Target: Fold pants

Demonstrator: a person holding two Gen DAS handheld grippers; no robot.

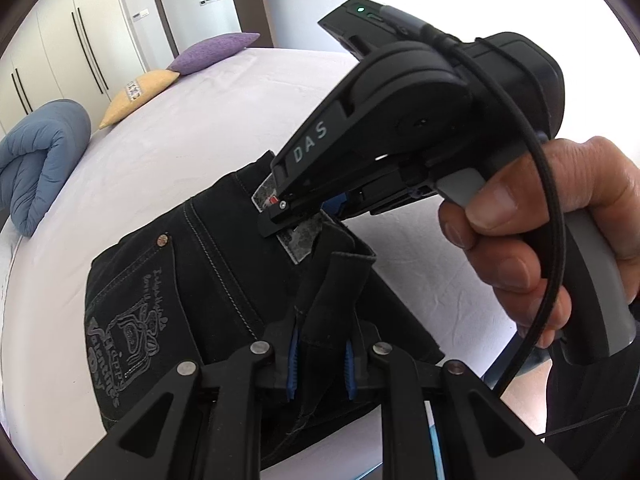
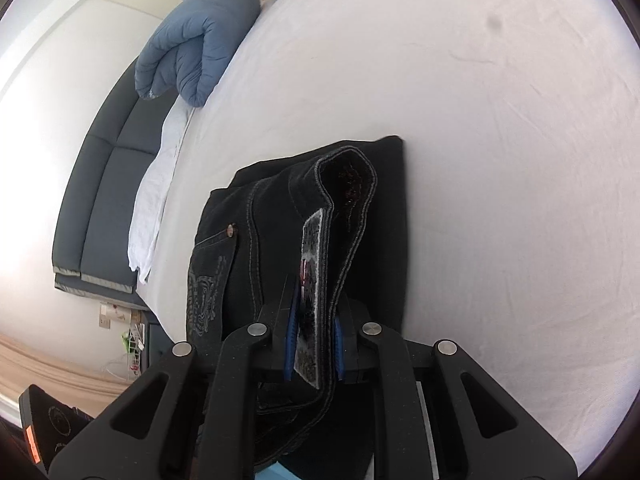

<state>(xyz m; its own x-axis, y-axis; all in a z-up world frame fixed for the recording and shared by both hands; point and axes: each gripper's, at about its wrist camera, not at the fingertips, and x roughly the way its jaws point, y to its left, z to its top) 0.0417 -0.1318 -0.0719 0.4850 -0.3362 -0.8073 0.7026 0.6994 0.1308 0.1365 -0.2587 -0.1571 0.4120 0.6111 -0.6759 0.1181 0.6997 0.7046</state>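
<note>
The black jeans [image 1: 192,264] lie folded on the bed's pale sheet [image 1: 168,152]. The left gripper [image 1: 320,364] is clamped on a raised fold of denim. The right gripper [image 2: 314,344] pinches the waistband at its grey patch label [image 2: 312,264].

To do this well, I think both hands should keep hold, pull the edge flat and even, and lay it down straight so no bumps stay.

The denim looks thick and stiff, with pale stitching, a shiny rivet [image 1: 162,240] and a stitched pocket picture [image 1: 128,332]. How many layers lie underneath is hard to tell.
</note>
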